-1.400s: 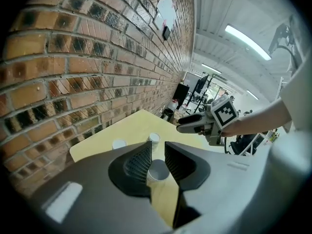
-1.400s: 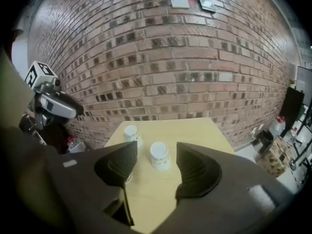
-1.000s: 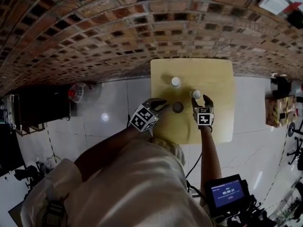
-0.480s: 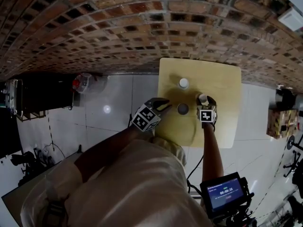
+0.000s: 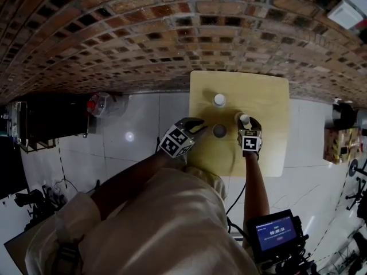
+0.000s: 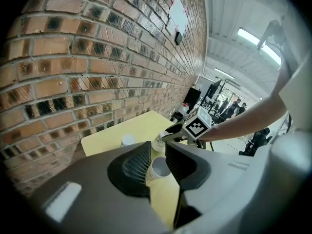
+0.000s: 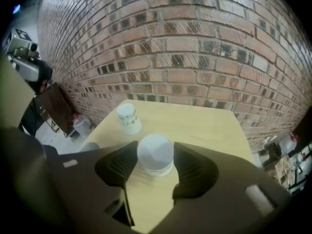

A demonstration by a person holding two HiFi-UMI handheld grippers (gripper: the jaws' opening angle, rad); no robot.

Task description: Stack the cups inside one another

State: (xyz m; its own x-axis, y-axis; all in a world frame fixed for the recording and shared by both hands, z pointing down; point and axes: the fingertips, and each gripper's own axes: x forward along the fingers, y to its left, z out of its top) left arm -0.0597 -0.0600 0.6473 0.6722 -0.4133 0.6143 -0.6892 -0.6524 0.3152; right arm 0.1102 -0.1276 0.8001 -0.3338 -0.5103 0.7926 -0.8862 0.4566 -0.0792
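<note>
We saw 3 small white cups on the yellow worktop (image 5: 264,96), which stood against the brick wall (image 5: 143,33) in the upper middle of the head view. The right hand-held gripper (image 5: 246,123) straddled the near inverted cup (image 7: 155,152) at centre-right. Its jaws had just been closing with that cup between them, and the pads seemed to meet its sides. The left hand-held gripper (image 5: 199,125) hung just left of the upright cup (image 6: 159,168). Its jaws were narrowly apart and held nothing, and the cup's open mouth showed beyond the tips. The far inverted cup (image 5: 219,99) sat alone above the others, nearer the wall. We judged these cups to be thin-walled and very light, so they would crush under a hard squeeze and tip or skid at a nudge. A gentle hold across the side wall, about mid-height, looked soundest to us. The closed base end would probably resist the pads better than the open rim.
</note>
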